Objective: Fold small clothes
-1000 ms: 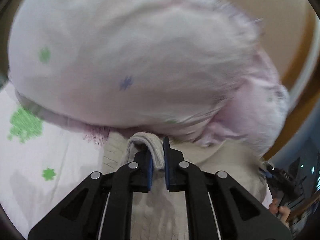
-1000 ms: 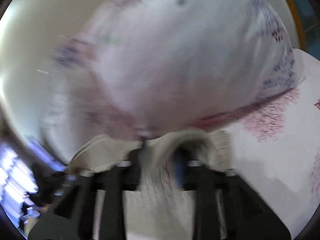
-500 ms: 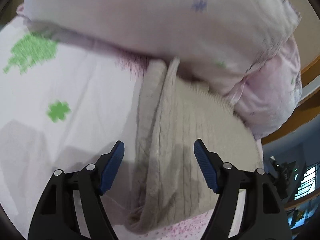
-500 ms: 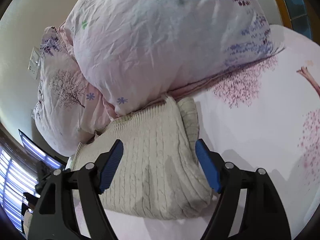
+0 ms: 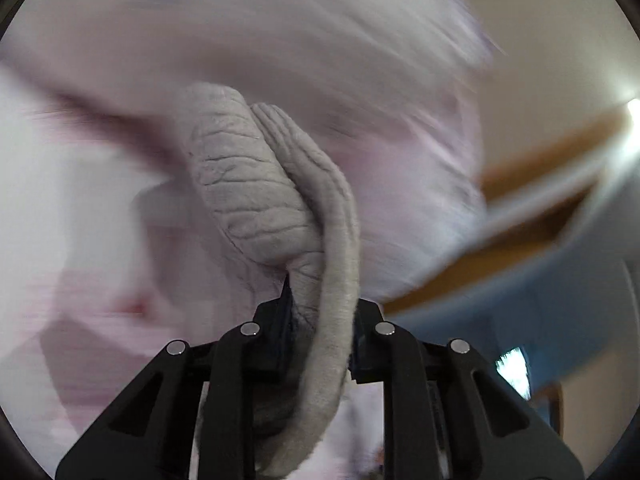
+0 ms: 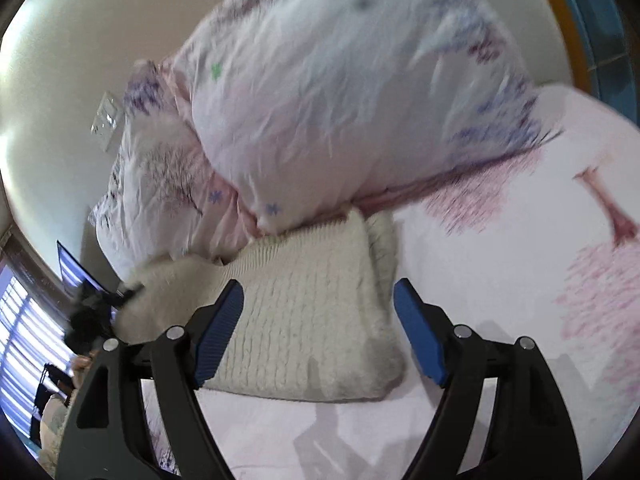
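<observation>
The cream cable-knit sweater (image 6: 308,320) lies mostly folded on the pink floral bedsheet (image 6: 500,280) against the duvet, the closing left gripper (image 5: 318,332) pinching its edge, the opening right gripper (image 6: 316,332) empty above it.

A folded cream cable-knit sweater (image 6: 316,320) lies on the pink tree-printed bed sheet (image 6: 520,280), its far edge tucked under a heaped floral duvet (image 6: 340,100) behind it; bare sheet spreads right
</observation>
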A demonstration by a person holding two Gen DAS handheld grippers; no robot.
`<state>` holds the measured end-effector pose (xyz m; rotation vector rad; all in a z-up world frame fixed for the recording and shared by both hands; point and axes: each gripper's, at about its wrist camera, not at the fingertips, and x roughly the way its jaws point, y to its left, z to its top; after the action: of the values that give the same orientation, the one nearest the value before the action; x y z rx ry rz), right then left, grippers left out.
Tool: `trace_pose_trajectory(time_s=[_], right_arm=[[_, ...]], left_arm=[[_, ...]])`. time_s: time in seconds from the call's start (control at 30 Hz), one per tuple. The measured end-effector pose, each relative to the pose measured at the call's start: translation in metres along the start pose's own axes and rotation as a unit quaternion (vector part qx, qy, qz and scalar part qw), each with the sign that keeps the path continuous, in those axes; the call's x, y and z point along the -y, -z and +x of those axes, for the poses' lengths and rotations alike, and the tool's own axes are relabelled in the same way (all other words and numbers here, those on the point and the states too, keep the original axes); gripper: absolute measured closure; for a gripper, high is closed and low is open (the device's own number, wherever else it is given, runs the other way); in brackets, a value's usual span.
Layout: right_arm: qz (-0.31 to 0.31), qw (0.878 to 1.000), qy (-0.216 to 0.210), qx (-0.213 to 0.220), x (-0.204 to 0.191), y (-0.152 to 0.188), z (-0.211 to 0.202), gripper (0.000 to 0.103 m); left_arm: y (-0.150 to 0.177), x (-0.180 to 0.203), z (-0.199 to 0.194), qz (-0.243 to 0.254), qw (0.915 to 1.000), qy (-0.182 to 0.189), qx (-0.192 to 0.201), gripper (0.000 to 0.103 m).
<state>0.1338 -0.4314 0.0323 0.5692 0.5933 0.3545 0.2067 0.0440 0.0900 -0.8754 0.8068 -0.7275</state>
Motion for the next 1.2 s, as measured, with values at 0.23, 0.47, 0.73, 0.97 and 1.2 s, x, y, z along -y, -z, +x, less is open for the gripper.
trace_pose_trajectory(time_s=[0.23, 0.47, 0.73, 0.97, 1.2], right_arm=[[0.043, 0.998, 0.031, -0.018, 0.040, -0.013, -0.002, 0.026], [0.096, 0.987, -0.024, -0.125, 0.065, -0.027, 0.040, 0.007], [0.106, 0.967, -0.044, -0.226, 0.056, -0.022, 0.116, 0.015], [0.107, 0.971, -0.087, -0.193, 0.046, -0.010, 0.112, 0.068], [0.030, 0.968, -0.155, -0.197, -0.036, 0.001, 0.119, 0.072]], left_arm=[[0.050, 0.051, 0.196, -0.049, 0.9738, 0.116, -0.190, 0.070], [0.030, 0.040, 0.116, 0.055, 0.9960, -0.023, -0.066, 0.026], [0.053, -0.022, 0.143, 0.038, 0.9753, -0.165, -0.142, 0.026], [0.073, -0.018, 0.166, 0.071, 0.9768, -0.158, -0.126, 0.056], [0.065, 0.013, 0.088, 0.160, 0.9751, -0.144, -0.055, 0.062]])
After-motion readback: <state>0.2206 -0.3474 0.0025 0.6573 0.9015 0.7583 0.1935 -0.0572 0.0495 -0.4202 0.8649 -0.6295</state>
